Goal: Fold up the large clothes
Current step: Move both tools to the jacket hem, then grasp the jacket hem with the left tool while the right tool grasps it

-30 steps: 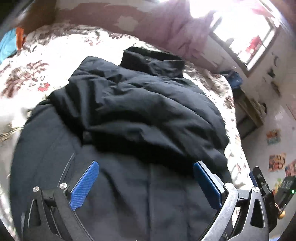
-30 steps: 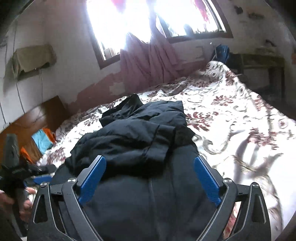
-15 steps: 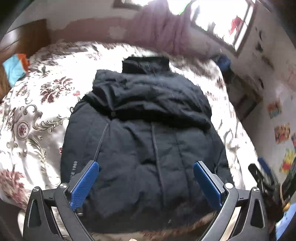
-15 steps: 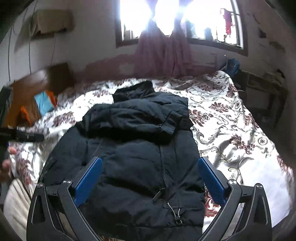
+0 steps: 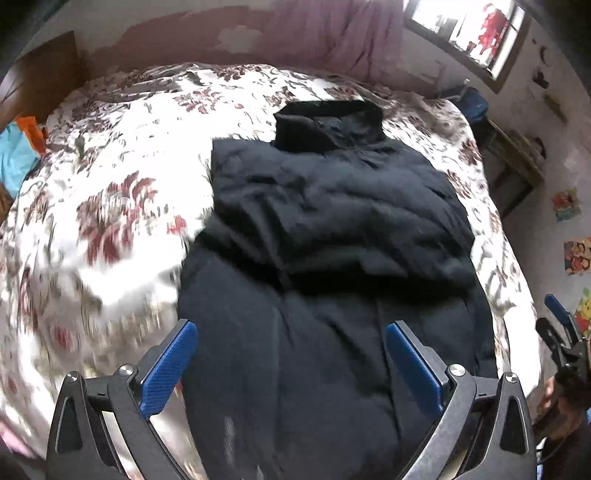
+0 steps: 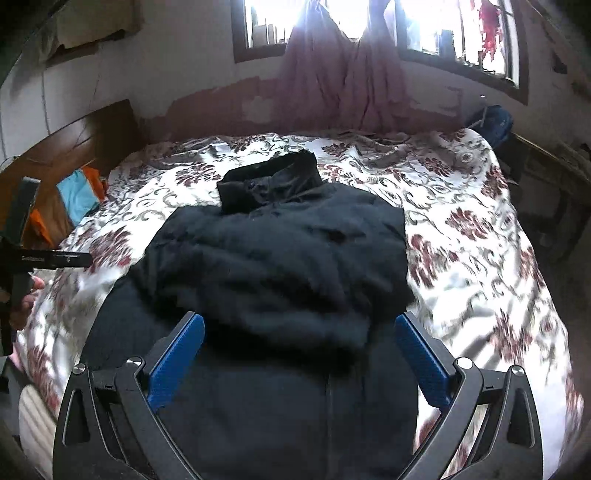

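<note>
Left wrist view nearer jacket point(image 5: 332, 258) than before; both tools spread

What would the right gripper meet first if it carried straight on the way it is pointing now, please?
Most likely the black jacket on the bed: the open right gripper points down at its folded-over sleeves. Depth is hard to judge, but nothing shows in between.

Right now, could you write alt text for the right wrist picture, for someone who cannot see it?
A black jacket lies on a flowered bedspread, sleeves folded across its chest and collar toward the window. The open right hand-held gripper hovers above its lower half, holding nothing.
</note>
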